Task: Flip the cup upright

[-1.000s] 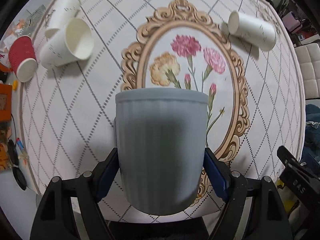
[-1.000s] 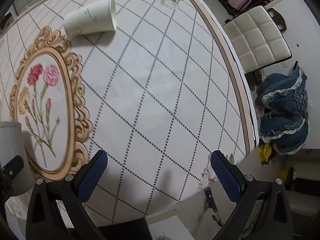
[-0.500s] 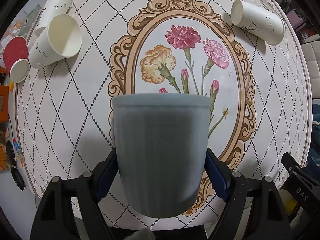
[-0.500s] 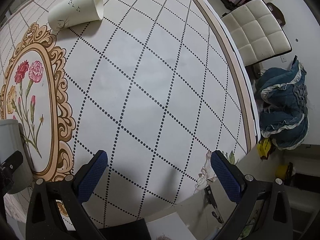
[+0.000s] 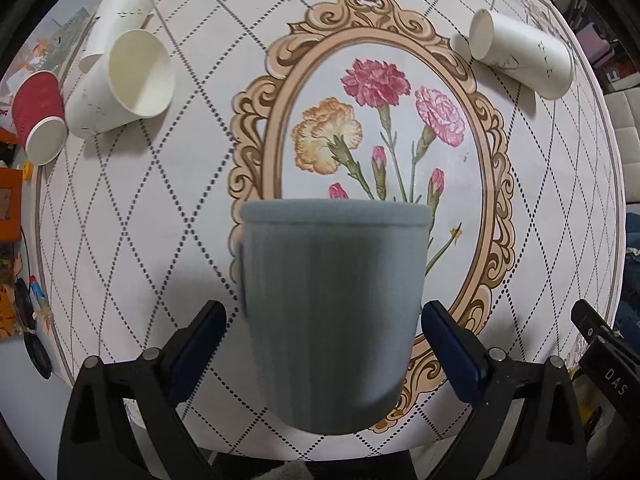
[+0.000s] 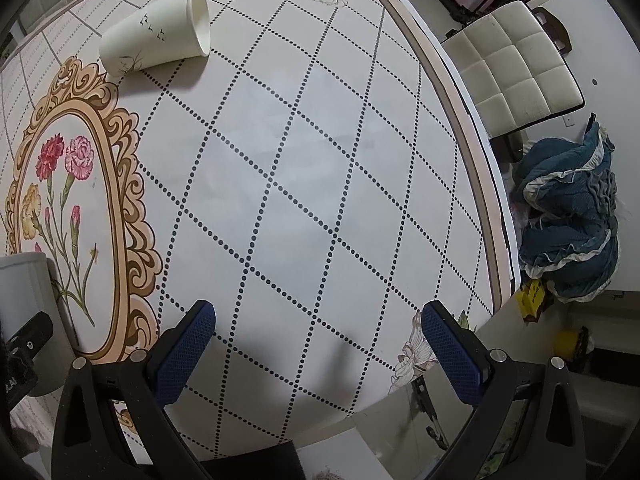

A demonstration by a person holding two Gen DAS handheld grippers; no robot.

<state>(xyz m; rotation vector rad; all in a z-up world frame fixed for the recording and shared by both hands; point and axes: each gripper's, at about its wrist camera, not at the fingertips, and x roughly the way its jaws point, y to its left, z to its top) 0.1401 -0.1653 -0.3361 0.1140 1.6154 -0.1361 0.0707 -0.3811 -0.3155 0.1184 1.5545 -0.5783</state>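
Observation:
A grey ribbed cup (image 5: 334, 312) stands upright on the table near its front edge, rim up; it also shows at the left edge of the right wrist view (image 6: 24, 304). My left gripper (image 5: 324, 344) is open, its blue pads on either side of the cup with a gap on each side. My right gripper (image 6: 316, 344) is open and empty above the bare tablecloth to the right of the cup.
White paper cups lie on their sides at the far left (image 5: 120, 88) and far right (image 5: 520, 54). A red cup (image 5: 38, 116) lies at the left edge. A white chair (image 6: 516, 64) and blue cloth (image 6: 572, 216) lie beyond the table's right edge.
My left gripper's pads have drawn away from the grey cup's sides, letting it go, and the gripper has risen and pulled back. The right gripper rose a little.

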